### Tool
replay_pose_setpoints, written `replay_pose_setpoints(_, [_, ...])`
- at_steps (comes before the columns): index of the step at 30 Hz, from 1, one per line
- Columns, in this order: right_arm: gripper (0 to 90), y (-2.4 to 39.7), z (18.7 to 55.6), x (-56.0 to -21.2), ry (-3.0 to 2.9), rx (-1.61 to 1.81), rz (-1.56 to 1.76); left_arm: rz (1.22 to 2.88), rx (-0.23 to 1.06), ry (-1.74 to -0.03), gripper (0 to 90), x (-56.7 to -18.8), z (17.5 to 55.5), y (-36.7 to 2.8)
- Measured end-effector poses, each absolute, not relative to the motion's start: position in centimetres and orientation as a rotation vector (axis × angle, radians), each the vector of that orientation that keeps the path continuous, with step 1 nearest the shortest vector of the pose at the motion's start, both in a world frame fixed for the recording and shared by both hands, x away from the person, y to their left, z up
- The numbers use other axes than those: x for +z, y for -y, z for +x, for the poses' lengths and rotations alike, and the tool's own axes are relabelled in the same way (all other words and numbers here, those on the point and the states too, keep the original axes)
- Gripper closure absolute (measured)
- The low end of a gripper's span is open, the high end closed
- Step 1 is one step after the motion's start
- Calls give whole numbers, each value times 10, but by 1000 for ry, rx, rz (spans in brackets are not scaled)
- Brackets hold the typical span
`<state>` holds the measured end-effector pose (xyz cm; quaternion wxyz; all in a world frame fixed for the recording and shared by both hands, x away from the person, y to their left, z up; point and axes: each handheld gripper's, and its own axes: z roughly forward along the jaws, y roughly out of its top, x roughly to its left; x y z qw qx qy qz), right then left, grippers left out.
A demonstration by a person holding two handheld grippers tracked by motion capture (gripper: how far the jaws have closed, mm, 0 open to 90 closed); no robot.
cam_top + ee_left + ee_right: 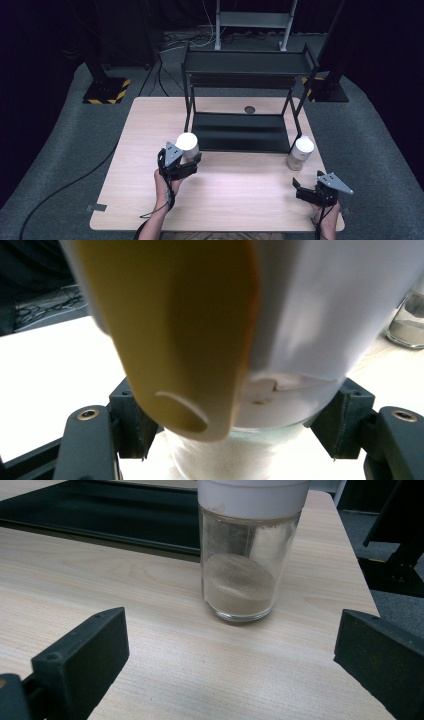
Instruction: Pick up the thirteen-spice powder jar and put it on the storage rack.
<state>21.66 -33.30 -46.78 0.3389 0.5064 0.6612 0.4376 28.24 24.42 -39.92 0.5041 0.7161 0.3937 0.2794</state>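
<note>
— Pale wood of the bench point(225, 200) is lying nearest us, and we are holding a pair of tongs in each hand over it. Where are they sitting?

— We are keeping the right tongs point(305, 194) low at the near right edge, jaws standing wide apart with nothing between them. Just beyond them the second jar point(239, 555), glass with a white cap and pale powder inside, is standing upright on the bench, untouched.

— And the left tongs point(192, 162)?

— We are clamping them tight on the white-capped jar point(280, 340), the pads pressing its sides just under the cap, left of the bench's middle.

— Farther back?

— We are looking at the black shelf rack point(250, 85), standing at the far side, both jars just before its lower tray.
</note>
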Motion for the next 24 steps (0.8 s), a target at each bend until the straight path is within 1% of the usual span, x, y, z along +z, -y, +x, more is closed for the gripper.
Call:
replay_pose_setpoints(14, [0,332,218,-467,-1731,1132,1319,1729,655,-925,300,-384,291,-253])
replay_pose_setpoints(24, [0,332,217,-467,-1729,1129,1318,1733,678,-892,300,-373,298,-257])
